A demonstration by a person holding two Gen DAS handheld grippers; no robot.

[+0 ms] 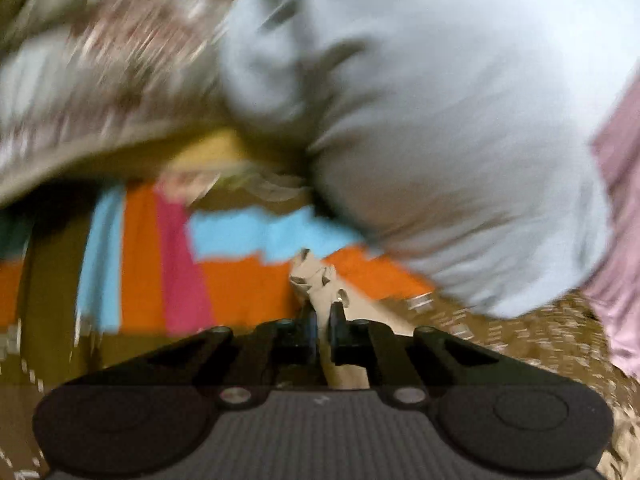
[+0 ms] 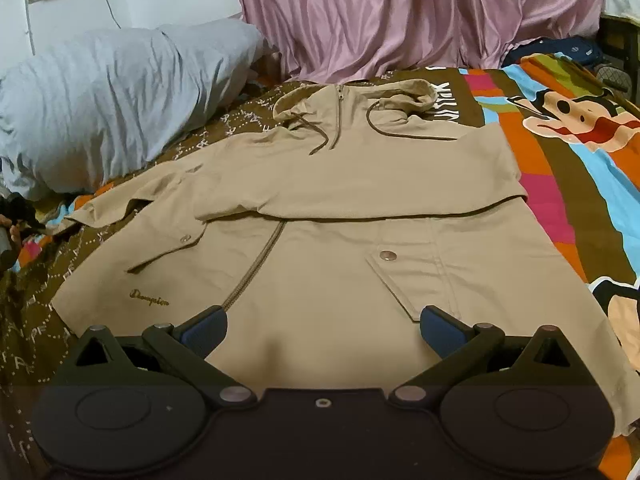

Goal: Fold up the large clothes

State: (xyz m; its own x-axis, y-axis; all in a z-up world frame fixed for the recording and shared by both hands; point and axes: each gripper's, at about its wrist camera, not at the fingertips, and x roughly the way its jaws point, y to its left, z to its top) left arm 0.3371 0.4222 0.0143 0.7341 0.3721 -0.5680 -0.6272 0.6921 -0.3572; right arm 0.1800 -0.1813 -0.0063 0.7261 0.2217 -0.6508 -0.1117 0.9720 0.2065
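Note:
A tan hooded jacket (image 2: 352,184) lies front-up on the bed, hood toward the curtain and one sleeve folded across its chest. My right gripper (image 2: 324,328) is open just above the jacket's lower front, its blue pads (image 2: 204,328) spread wide with nothing between them. The other sleeve (image 2: 116,204) stretches out to the left. In the blurred left wrist view, my left gripper (image 1: 323,318) is shut on the tan sleeve end (image 1: 316,276), which carries metal snaps and sticks out past the fingertips.
A large pale grey pillow (image 2: 108,100) (image 1: 440,120) lies at the bed's left side next to the sleeve. Pink curtains (image 2: 420,16) hang behind the bed. The bedsheet (image 2: 580,168) is brown with bright cartoon prints.

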